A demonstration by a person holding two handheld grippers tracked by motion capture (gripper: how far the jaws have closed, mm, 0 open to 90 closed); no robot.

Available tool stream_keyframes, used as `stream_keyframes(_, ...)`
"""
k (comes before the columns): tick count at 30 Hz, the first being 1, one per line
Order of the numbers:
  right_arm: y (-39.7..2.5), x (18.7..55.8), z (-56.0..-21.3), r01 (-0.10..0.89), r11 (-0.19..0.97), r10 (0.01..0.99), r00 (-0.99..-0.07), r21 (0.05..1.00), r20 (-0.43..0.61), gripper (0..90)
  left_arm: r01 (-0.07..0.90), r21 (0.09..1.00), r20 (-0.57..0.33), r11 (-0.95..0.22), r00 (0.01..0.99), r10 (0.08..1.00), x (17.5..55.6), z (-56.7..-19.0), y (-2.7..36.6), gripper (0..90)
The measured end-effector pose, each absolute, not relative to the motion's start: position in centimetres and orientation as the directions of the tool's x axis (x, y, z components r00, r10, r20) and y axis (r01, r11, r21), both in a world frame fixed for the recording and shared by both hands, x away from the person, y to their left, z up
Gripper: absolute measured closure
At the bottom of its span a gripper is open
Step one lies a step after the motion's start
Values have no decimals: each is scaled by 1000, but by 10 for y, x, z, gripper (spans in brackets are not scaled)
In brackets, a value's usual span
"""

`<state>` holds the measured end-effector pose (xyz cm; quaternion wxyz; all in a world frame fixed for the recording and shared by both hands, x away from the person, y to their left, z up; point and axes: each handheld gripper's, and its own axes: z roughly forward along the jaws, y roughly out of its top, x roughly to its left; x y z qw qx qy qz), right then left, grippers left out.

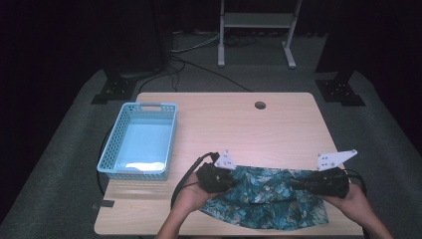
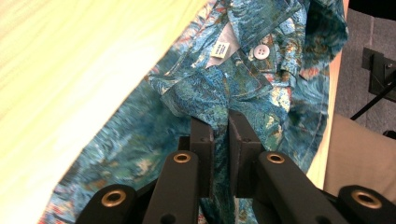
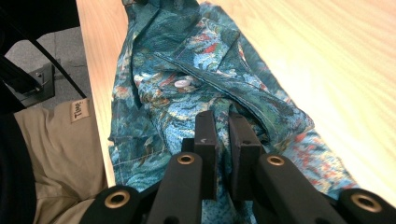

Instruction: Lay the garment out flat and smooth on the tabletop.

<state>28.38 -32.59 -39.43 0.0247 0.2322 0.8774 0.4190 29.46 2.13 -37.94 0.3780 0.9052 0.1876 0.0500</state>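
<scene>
A: Where is the shirt [image 1: 268, 196]?
B: On the counter [image 1: 239, 124], at its near edge, well to the right of the basket [image 1: 139, 142] and nearer the person. It lies crumpled, teal print, with a white button [image 2: 261, 51] and a small label [image 2: 220, 49] showing.
A: And the left tool [image 2: 220, 128]?
B: At the shirt's end nearer the basket, its jaws pressed together on a fold of the cloth.
A: The right tool [image 3: 223, 128]?
B: At the shirt's end farther from the basket, likewise pinching a ridge of fabric between its nearly closed jaws, just below another button [image 3: 182, 84].
A: Is the basket touching anything?
B: No, it stands apart from shirt and tools.
</scene>
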Motion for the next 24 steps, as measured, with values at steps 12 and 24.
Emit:
stream_keyframes(12,-323,309,-384,389,544,427,-891,744,154,846,328,713,-53,-619,907,418,322,-369,27,845)
stream_keyframes(24,-323,451,-307,468,247,762,-635,849,128,378,360,824,72,-438,699,711,444,-327,8,212)
